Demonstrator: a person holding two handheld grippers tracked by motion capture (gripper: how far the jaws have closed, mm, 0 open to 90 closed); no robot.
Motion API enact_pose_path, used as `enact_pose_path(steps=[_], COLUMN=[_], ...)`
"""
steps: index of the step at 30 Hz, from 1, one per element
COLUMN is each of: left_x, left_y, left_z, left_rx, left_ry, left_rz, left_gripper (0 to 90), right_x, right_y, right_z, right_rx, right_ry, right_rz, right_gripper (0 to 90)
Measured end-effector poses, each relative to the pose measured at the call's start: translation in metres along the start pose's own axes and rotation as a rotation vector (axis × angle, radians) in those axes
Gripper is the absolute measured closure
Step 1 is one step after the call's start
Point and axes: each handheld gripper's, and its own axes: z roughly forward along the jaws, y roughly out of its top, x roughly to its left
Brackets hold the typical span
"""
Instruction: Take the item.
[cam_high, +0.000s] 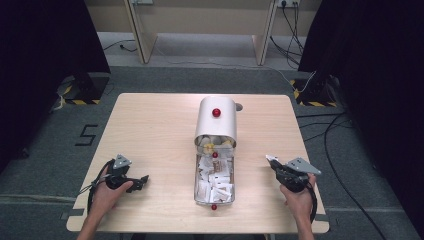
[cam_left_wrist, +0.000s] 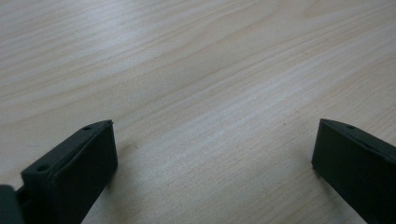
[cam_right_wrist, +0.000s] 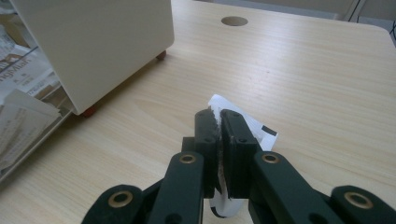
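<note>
A white box (cam_high: 216, 121) with a rounded lid and a red knob stands mid-table, and its clear drawer (cam_high: 214, 181) is pulled out toward me, full of several white paper packets. My right gripper (cam_high: 272, 161) is right of the drawer, shut on a white paper packet (cam_right_wrist: 252, 125) with black marks, held just above the table. The box's side (cam_right_wrist: 98, 42) and the packets in the drawer appear at the left of the right gripper view. My left gripper (cam_high: 144, 180) rests low on the table left of the drawer, its black fingers (cam_left_wrist: 74, 168) wide apart over bare wood.
The light wooden table (cam_high: 150, 130) has a round cable hole (cam_right_wrist: 234, 21) beyond the box. Cables trail on the grey floor at the right, and dark curtains hang at both sides. A wooden frame stands behind the table.
</note>
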Motion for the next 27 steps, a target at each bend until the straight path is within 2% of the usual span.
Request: enact_pose_path(steps=[27], left_x=[0.000], left_y=[0.000], left_z=[0.000], left_rx=[0.000], left_ry=[-0.001], left_rz=[0.000], left_gripper=[0.0], right_x=[-0.016], right_y=[-0.012], right_z=[0.007], right_rx=[0.030], right_ry=[-0.044], right_rz=[0.042], right_gripper=[85.9])
